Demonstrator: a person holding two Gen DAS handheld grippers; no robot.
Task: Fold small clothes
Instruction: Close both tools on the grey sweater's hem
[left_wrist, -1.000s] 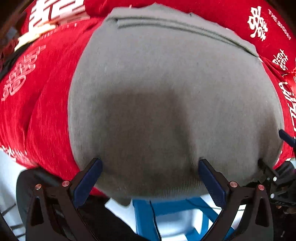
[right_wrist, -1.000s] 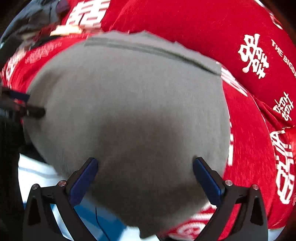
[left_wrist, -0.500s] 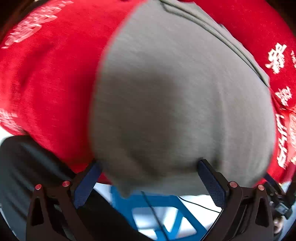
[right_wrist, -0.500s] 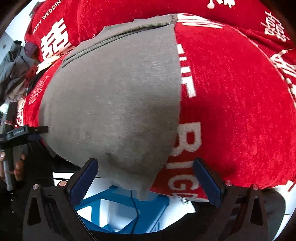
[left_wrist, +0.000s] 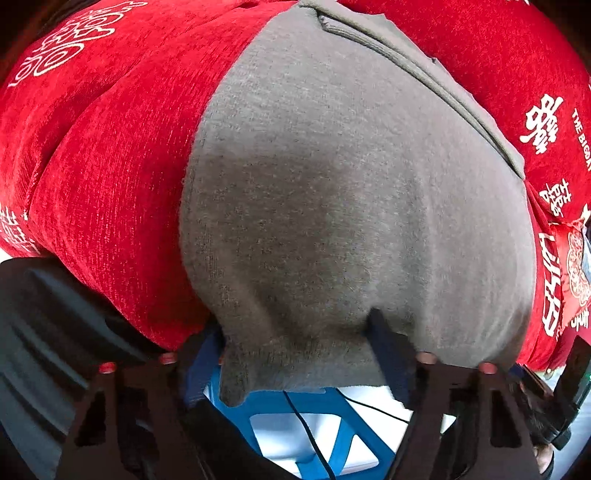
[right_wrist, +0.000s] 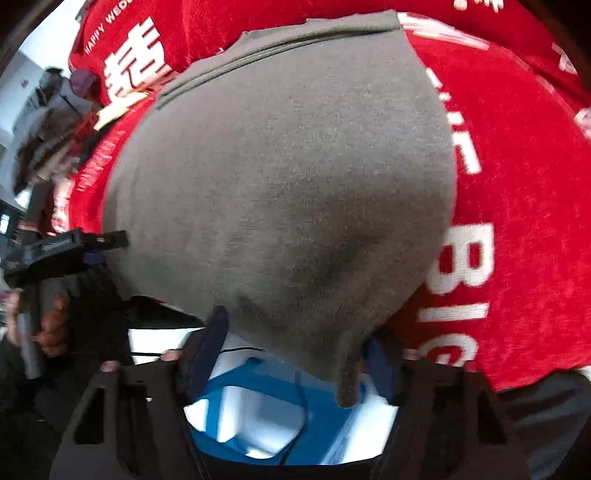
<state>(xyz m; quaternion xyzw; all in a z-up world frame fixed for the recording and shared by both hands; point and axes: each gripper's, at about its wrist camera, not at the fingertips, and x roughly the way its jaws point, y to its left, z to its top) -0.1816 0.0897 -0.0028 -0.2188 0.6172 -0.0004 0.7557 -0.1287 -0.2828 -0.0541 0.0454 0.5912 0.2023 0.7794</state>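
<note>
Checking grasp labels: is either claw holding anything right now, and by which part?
Both claws straddle the near hem of the grey garment: left claw at its left corner, right claw at its right corner. Whether either has clamped cannot be told.
</note>
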